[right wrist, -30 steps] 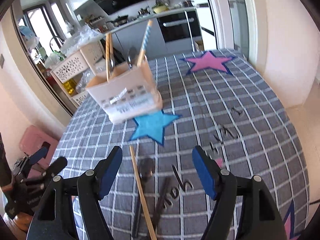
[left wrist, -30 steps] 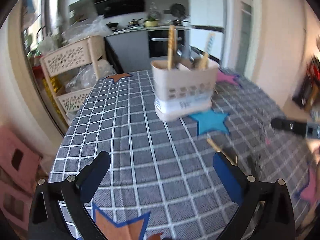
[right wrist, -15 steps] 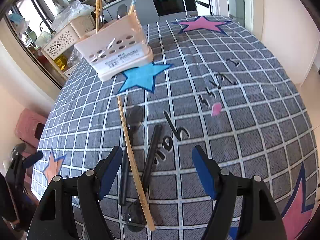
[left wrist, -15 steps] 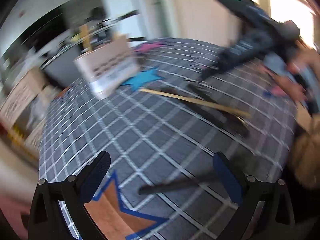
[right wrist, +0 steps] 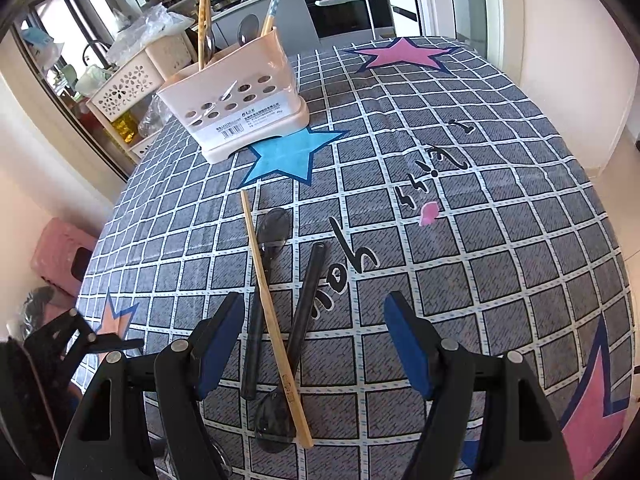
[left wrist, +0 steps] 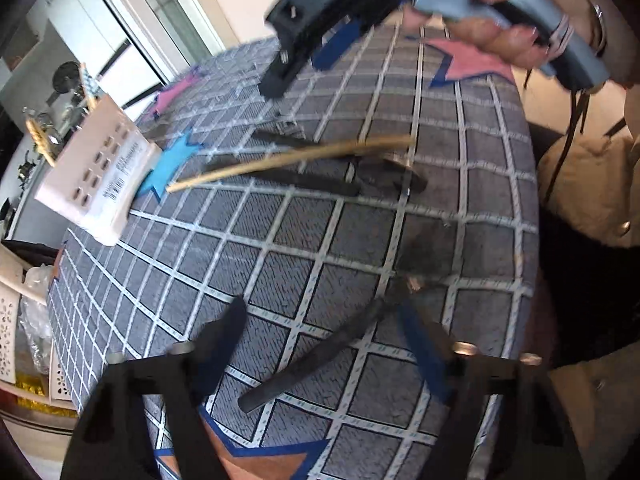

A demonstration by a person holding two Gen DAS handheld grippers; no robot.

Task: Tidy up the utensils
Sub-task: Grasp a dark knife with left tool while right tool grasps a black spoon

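**Left hand-held gripper drops over a stray black utensil**

Compared with a second ago, the left hand-held gripper (left wrist: 324,344) has rolled and swung from facing the caddy to pointing down at the near edge of the surface (left wrist: 460,216). A black-handled utensil (left wrist: 320,356) now lies between its fingers. The jaws are spread wide and just beginning to close; the pads do not yet press on the handle, so nothing is held.

The right hand-held gripper (right wrist: 316,344) has sunk a little and hangs above the other loose pieces, its jaws spread and empty. Beneath it, toward the near edge, lie a wooden chopstick (right wrist: 272,320), a black handle (right wrist: 308,296) just beside it and a dark spoon (right wrist: 274,224), the chopstick crossing over the dark pieces.

The beige utensil caddy (right wrist: 240,116) stands upright toward the far left corner of the surface, already carrying chopsticks and a spoon, well apart from the loose pile.

My reading is that sorting is partly done: several pieces remain on the cloth, and the left side seems about to pick up the next one for the caddy. The handle lies at a slant across the jaws, so the grip may catch it off-centre.
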